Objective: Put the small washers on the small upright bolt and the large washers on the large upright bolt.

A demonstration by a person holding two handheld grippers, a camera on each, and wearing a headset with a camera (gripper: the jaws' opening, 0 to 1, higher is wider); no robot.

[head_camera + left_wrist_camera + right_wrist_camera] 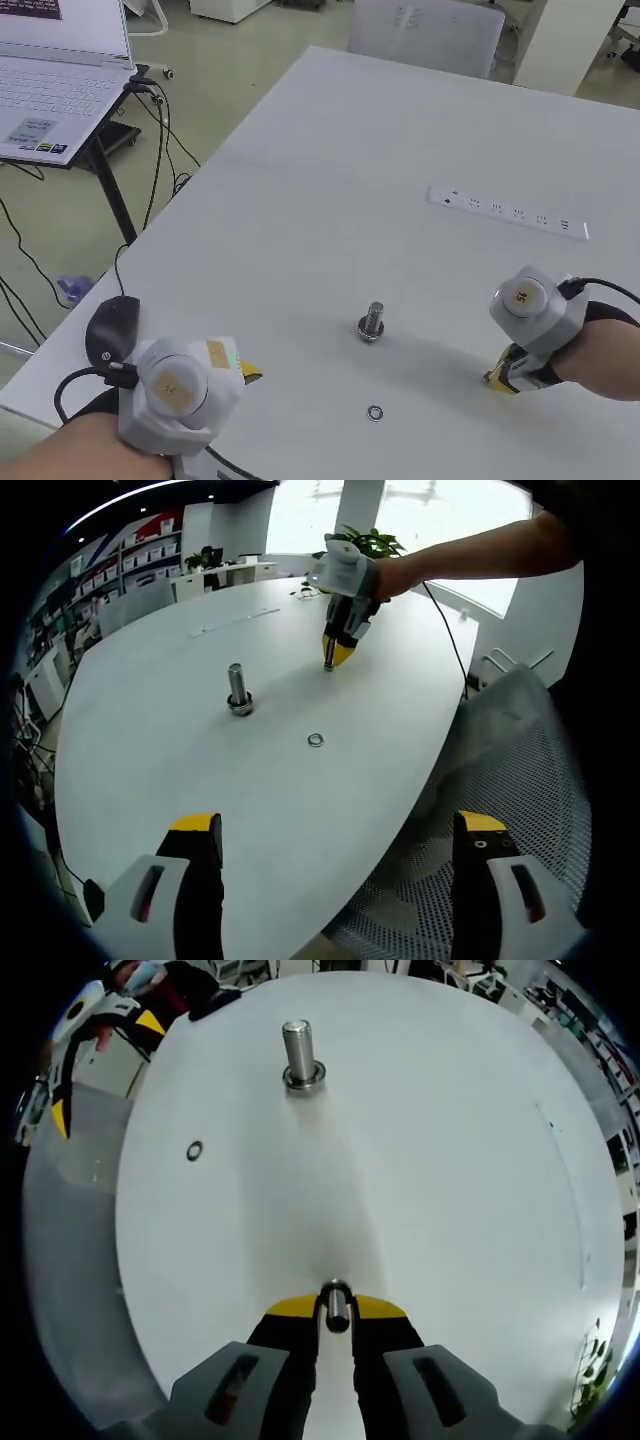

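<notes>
Our right claw [500, 378] clenches the small bolt [337, 1305] upright on the table [350, 180], our left claw [337, 825] hangs released, a washer [375, 412] lies near the large bolt [371, 322], and a crooked release could topple the small bolt.

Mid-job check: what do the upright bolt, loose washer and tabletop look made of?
Upright bolt: likely steel, bright grey sheen with highlights.
Loose washer: probably metal too, a thin silvery ring, too small to be sure.
Tabletop: smooth matte white, perhaps laminate; no grain, soft shadows.
</notes>
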